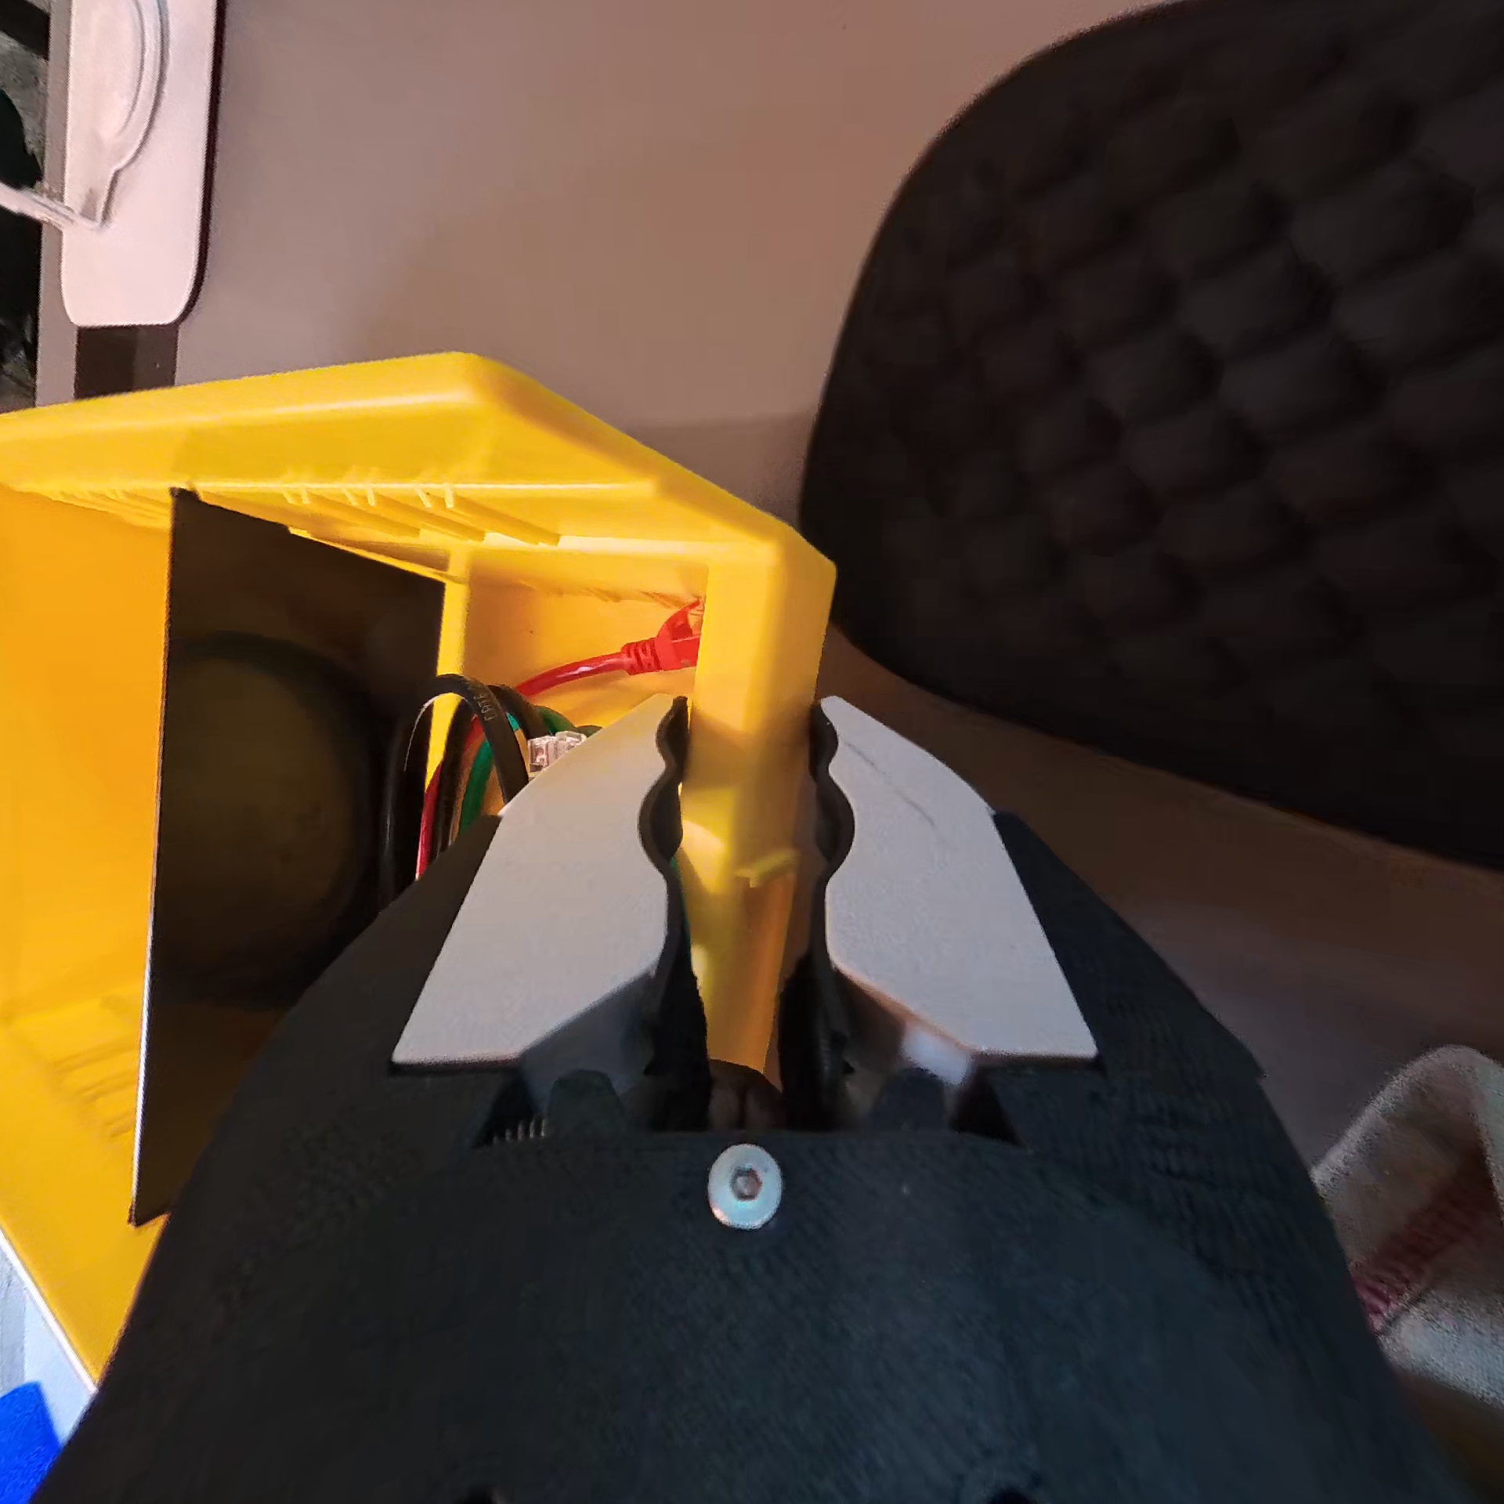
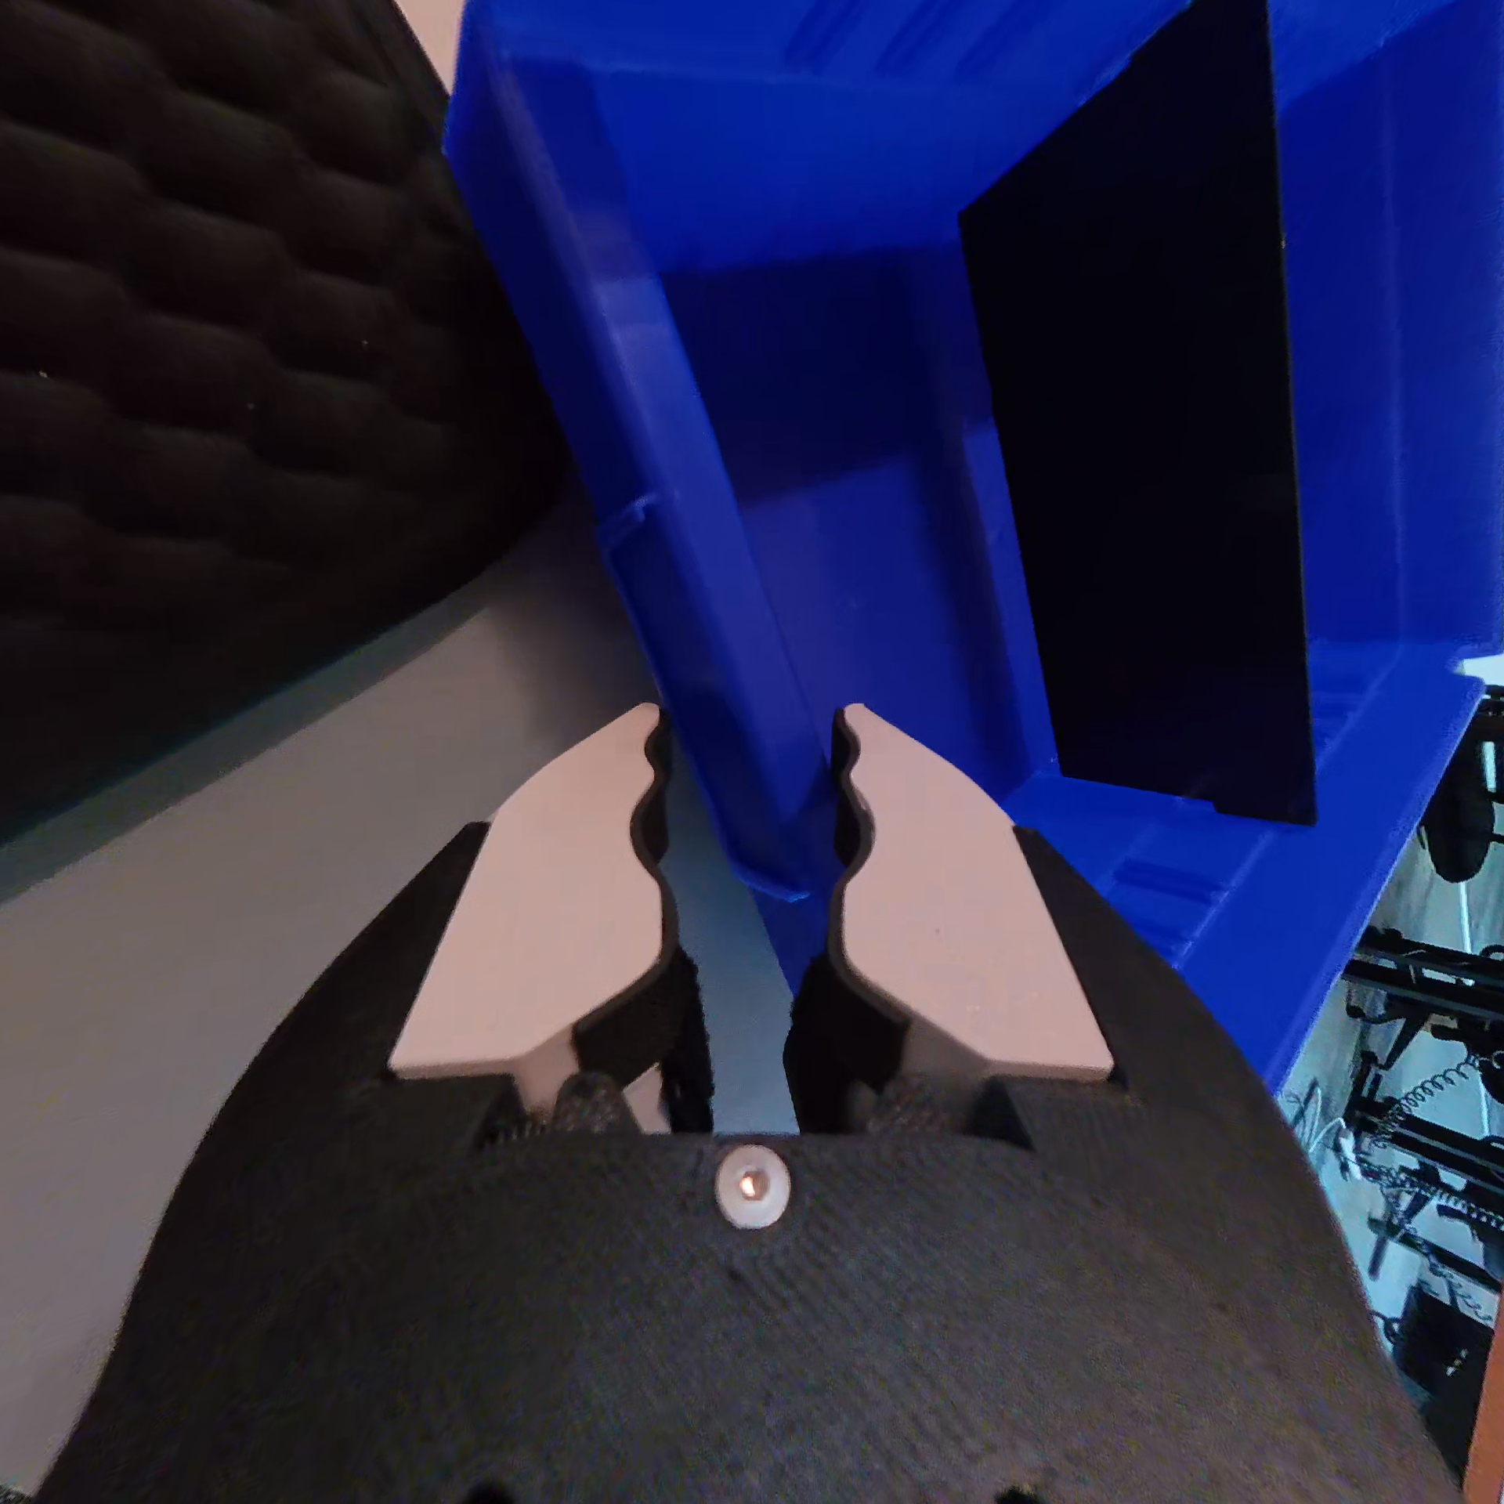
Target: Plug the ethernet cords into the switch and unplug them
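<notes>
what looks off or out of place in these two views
Both bins look tipped on their sides. The left gripper clamps the yellow bin by its corner rim, with loose cables and a red plug bunched inside. The right gripper straddles the wall of the blue bin. No switch shows anywhere.

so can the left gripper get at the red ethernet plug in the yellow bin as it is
Probably not yet: the left gripper is shut on the yellow bin's corner wall. The red ethernet plug lies just inside; it would have to let go first.
</notes>
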`<state>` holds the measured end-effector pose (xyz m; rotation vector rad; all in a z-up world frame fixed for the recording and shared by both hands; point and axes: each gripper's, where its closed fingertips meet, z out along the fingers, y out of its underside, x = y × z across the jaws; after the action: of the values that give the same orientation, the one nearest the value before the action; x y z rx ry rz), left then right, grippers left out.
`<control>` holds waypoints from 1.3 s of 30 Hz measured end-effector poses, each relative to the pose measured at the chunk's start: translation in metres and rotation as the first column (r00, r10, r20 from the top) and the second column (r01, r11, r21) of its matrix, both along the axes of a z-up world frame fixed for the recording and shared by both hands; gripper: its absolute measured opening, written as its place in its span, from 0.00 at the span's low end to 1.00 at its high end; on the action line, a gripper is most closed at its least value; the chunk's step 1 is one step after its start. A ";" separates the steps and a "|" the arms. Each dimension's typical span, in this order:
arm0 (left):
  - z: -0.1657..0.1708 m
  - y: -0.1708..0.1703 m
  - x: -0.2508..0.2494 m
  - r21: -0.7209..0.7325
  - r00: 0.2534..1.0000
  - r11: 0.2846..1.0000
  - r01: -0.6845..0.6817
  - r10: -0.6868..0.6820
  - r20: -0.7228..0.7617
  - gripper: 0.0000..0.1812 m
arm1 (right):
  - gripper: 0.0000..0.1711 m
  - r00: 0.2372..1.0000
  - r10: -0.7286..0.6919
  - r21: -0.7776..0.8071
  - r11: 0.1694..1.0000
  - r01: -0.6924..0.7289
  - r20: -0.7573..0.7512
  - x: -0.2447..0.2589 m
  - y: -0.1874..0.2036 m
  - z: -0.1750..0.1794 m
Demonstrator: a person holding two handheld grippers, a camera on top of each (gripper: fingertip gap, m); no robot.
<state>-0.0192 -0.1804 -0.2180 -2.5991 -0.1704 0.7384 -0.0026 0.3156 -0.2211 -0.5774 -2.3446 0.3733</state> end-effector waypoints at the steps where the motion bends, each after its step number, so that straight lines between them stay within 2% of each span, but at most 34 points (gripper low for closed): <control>1: 0.000 -0.004 0.006 -0.003 1.000 1.000 0.013 -0.013 -0.003 0.16 | 0.22 1.000 0.000 0.003 1.000 0.000 -0.002 0.001 0.000 0.000; 7: 0.001 -0.020 0.036 0.009 0.996 0.997 0.081 -0.081 -0.038 0.16 | 0.22 1.000 0.007 0.076 0.997 -0.006 -0.008 0.003 0.015 -0.001; 10: 0.001 -0.026 0.045 0.011 0.995 0.996 0.092 -0.092 -0.048 0.17 | 0.23 0.999 -0.038 0.086 0.995 0.040 -0.023 0.007 0.031 0.000; 14: 0.006 -0.034 0.054 0.068 0.997 0.998 0.014 -0.009 -0.083 0.19 | 0.28 0.988 -0.124 -0.010 0.992 0.124 -0.087 0.016 0.043 0.012; 16: 0.022 -0.035 0.058 0.185 0.993 0.982 -0.045 0.065 -0.102 0.21 | 0.33 0.977 -0.144 -0.119 0.985 0.126 -0.158 0.020 0.038 0.027; 18: 0.054 -0.035 0.054 0.374 0.979 0.919 -0.124 0.174 -0.103 0.22 | 0.38 0.949 -0.185 -0.245 0.962 0.122 -0.256 0.019 0.031 0.052; 20: 0.088 -0.037 0.044 0.544 0.954 0.810 -0.219 0.294 -0.052 0.23 | 0.42 0.912 -0.227 -0.380 0.921 0.087 -0.342 0.018 0.020 0.079; 22: 0.111 -0.043 0.037 0.629 0.929 0.721 -0.292 0.370 0.008 0.28 | 0.48 0.888 -0.224 -0.484 0.875 0.002 -0.401 0.019 0.002 0.102; 24: 0.122 -0.046 0.034 0.655 0.925 0.681 -0.329 0.372 0.078 0.33 | 0.51 0.879 -0.195 -0.534 0.842 -0.077 -0.435 0.023 -0.015 0.116; 28: 0.123 -0.060 0.015 0.606 0.904 0.681 -0.412 0.386 0.183 0.35 | 0.50 0.897 -0.135 -0.519 0.847 -0.116 -0.421 0.028 -0.033 0.118; 31: 0.141 -0.066 -0.017 0.620 0.886 0.638 -0.457 0.389 0.253 0.36 | 0.50 0.907 -0.119 -0.477 0.873 -0.098 -0.404 0.027 -0.036 0.116; 33: 0.141 -0.071 -0.046 0.548 0.862 0.666 -0.505 0.411 0.296 0.38 | 0.50 0.910 -0.097 -0.467 0.877 -0.113 -0.403 0.028 -0.043 0.117; 35: 0.130 -0.073 -0.078 0.437 0.808 0.684 -0.585 0.441 0.392 0.42 | 0.50 0.909 -0.077 -0.452 0.883 -0.128 -0.409 0.028 -0.048 0.117; 39: 0.082 -0.070 -0.133 0.166 0.635 0.674 -0.720 0.545 0.547 0.45 | 0.49 0.908 -0.078 -0.389 0.916 -0.098 -0.412 0.027 -0.046 0.115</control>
<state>-0.1520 -0.2508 -0.1356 -2.2485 -1.3291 0.2238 0.0246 0.2696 -0.1063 -0.6032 -1.8578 0.9080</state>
